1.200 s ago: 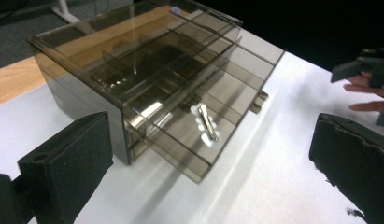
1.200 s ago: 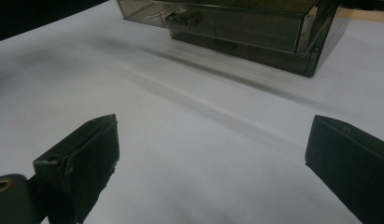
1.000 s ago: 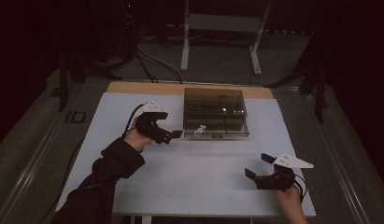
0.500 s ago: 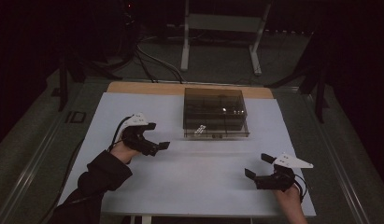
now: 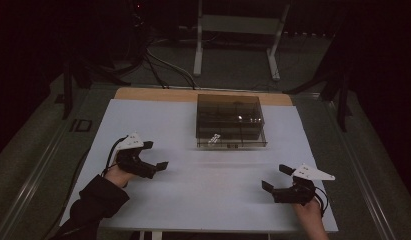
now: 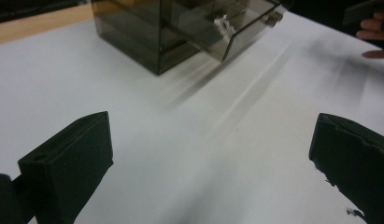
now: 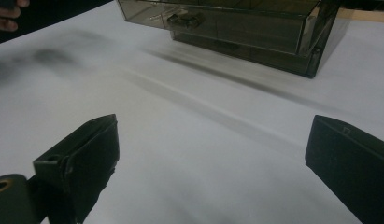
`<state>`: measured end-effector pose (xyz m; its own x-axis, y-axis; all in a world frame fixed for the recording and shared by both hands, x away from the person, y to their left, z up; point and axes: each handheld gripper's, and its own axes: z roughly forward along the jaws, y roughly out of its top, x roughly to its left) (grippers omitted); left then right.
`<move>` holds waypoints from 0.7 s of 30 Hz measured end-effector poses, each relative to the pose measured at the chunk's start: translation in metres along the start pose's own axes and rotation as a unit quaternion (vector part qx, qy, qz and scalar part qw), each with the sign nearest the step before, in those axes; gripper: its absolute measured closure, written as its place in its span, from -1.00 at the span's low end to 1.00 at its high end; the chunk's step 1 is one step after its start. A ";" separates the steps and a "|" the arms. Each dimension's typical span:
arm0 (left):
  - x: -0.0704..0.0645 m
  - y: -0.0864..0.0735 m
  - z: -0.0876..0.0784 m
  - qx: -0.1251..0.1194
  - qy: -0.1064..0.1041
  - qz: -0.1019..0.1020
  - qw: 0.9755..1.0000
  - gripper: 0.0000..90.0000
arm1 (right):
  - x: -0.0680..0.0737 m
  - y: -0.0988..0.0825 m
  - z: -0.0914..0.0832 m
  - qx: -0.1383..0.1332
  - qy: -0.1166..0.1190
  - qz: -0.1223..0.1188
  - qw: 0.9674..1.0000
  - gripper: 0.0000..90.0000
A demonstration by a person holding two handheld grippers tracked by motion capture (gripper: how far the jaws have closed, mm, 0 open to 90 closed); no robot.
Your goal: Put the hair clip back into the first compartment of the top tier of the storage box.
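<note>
We see the left gripper low over the white table, its jaws spread wide with nothing between them, and ahead of those jaws, a little to their left, sits the smoky see-through box with a small pale item inside by its front wall. Over on the other side, the right gripper also has its jaws wide apart and empty, the same box lying ahead of them across bare table, well apart from both.
</note>
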<state>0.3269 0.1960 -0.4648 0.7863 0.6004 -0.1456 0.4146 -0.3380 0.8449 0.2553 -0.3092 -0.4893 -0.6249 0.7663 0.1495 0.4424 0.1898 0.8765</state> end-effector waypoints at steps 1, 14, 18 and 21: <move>0.000 -0.003 -0.001 0.000 0.000 0.000 1.000 -0.98 | 0.000 0.000 0.000 0.000 0.000 0.000 1.000 -0.94; -0.004 -0.040 -0.016 -0.010 0.007 -0.018 1.000 -0.98 | 0.001 0.000 0.001 0.001 0.001 -0.002 1.000 -0.94; -0.005 -0.047 -0.021 -0.012 0.013 -0.021 1.000 -0.98 | 0.001 0.000 0.000 0.000 0.001 -0.002 1.000 -0.94; -0.006 -0.052 -0.023 -0.007 0.012 -0.024 1.000 -0.98 | 0.001 0.000 0.000 0.000 0.001 -0.002 1.000 -0.94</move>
<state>0.2897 0.2264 -0.4954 0.7544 0.6333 -0.1730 0.4440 -0.2981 0.8450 0.2550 -0.3082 -0.4890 -0.6271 0.7650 0.1469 0.4398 0.1920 0.8773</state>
